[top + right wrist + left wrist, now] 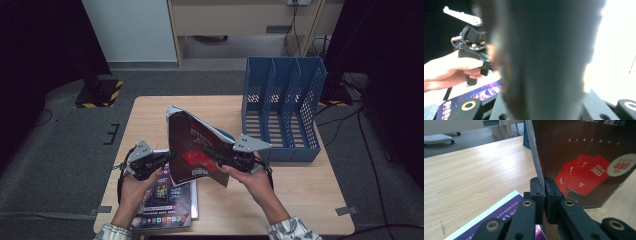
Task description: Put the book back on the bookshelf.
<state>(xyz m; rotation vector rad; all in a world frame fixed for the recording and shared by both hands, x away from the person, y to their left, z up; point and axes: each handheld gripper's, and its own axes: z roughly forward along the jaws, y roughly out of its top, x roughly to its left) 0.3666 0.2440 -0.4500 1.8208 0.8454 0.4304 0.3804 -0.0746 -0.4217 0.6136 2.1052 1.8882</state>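
A dark magazine (192, 145) with red books printed on its cover stands tilted above the table, held up between both hands. My left gripper (167, 159) is shut on its left edge; the left gripper view has both pads pressed on the thin edge (545, 182) of the cover (586, 157). My right gripper (215, 157) reaches onto the lower right part of the cover. In the right gripper view the magazine (544, 55) is a dark blur rising between that gripper's jaws and hiding its pads. The left gripper (486, 65) shows beyond it, in a hand.
A purple magazine (162, 197) lies flat at the table's front left, under my left hand. A blue three-slot file rack (282, 110) stands at the back right of the wooden table (300, 190). A cabinet and cables lie beyond the table.
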